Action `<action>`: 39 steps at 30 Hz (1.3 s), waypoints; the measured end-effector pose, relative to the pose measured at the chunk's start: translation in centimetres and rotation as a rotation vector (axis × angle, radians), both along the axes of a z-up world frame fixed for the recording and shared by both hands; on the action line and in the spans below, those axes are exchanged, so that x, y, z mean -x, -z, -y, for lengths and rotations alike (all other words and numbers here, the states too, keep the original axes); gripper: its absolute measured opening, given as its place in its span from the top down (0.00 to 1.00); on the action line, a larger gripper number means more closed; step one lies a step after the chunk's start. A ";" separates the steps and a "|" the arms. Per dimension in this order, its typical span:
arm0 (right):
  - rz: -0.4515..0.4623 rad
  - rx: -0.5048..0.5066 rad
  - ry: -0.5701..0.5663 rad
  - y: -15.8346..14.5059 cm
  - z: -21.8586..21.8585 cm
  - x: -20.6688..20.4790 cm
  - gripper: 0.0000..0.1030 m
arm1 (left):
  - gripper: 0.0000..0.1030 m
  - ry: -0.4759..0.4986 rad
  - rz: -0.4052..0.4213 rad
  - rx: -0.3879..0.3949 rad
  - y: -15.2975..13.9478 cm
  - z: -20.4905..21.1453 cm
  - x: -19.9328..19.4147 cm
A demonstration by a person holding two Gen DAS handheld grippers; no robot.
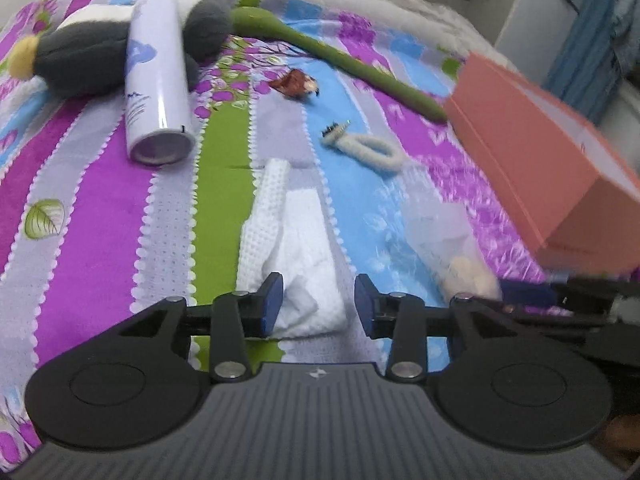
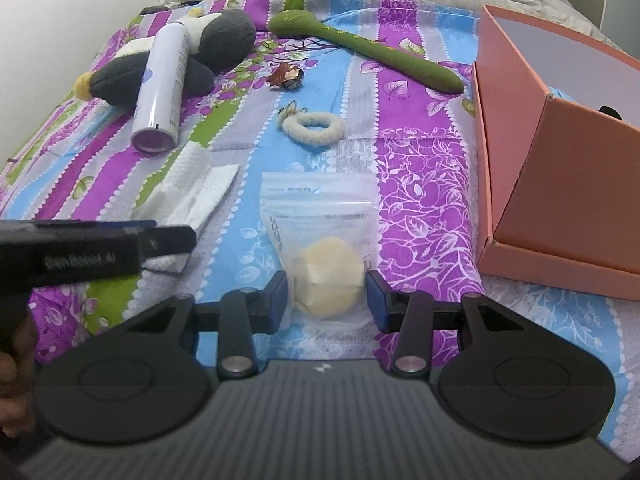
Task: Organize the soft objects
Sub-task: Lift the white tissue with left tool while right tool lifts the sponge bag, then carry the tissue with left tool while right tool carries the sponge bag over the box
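A white waffle cloth [image 1: 296,236] lies crumpled on the striped bedspread [image 1: 100,220]. My left gripper [image 1: 319,306] is open around its near end, with a gap at the right pad. In the right wrist view the left gripper's black body [image 2: 80,256] hangs over the same cloth [image 2: 192,188]. A clear zip bag [image 2: 320,216] holding a cream round pad [image 2: 326,280] lies flat. My right gripper [image 2: 328,300] is open, its blue pads flanking the bag's near end. The bag [image 1: 448,232] shows blurred in the left wrist view.
An open orange box [image 2: 580,184] [image 1: 520,152] stands at the right. Farther back lie a grey and white plush toy [image 2: 224,40], a white spray can [image 2: 164,76], a long green plush [image 2: 368,48], a white fuzzy ring [image 2: 316,128] and a small brown item [image 2: 286,76].
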State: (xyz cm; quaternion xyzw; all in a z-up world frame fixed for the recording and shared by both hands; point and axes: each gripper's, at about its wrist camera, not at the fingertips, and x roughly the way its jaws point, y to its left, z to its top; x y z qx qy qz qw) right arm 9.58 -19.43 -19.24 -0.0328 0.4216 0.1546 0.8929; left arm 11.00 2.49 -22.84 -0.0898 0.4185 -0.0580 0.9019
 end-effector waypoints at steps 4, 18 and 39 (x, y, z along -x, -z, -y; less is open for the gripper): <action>0.000 -0.005 -0.002 0.2 0.1 0.0 0.55 | 0.47 0.036 -0.014 -0.036 0.1 1.0 -0.4; 0.038 0.025 -0.024 0.1 0.0 -0.2 0.56 | 0.92 -0.020 -0.029 -0.131 0.4 1.0 -1.4; 0.277 -0.092 0.025 -11.6 2.4 1.5 0.58 | 0.92 -0.044 0.161 0.095 -12.6 1.6 -0.3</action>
